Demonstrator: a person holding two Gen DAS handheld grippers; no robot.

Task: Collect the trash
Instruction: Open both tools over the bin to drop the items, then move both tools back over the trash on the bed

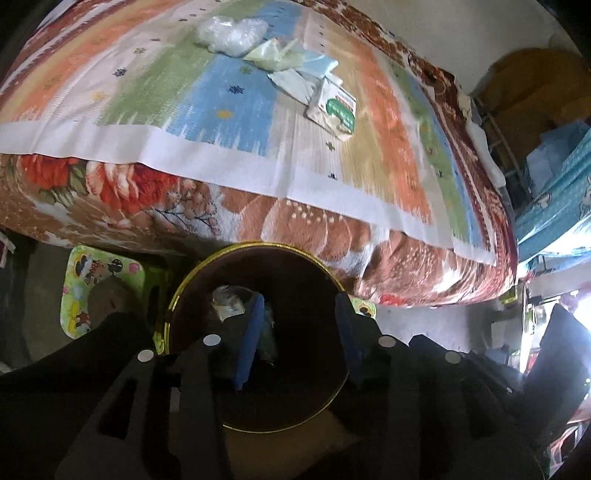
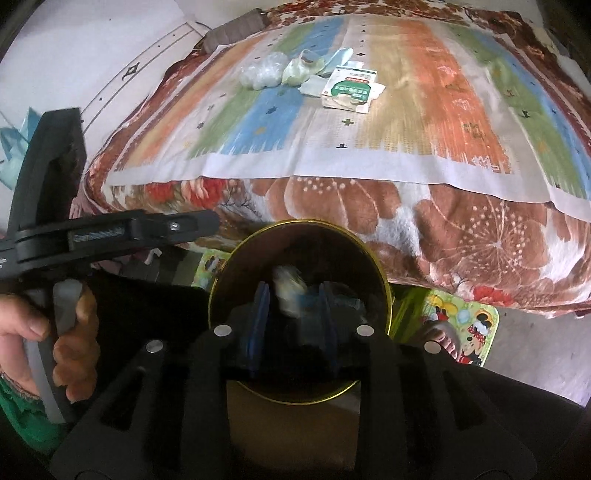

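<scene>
A dark round bin with a gold rim stands on the floor against the bed. My left gripper hangs open over its mouth with nothing between the blue pads. Crumpled trash lies inside. My right gripper is open over the same bin. A blurred white-and-blue scrap sits between its tips, loose from the pads. On the bed lie a clear plastic bag, a pale green wrapper and a green-and-white carton.
The bed carries a floral blanket under a striped cloth. A green cartoon-print stool stands beside the bin, with a bare foot on it. A hand grips the other tool's handle at the left. Clutter fills the far right.
</scene>
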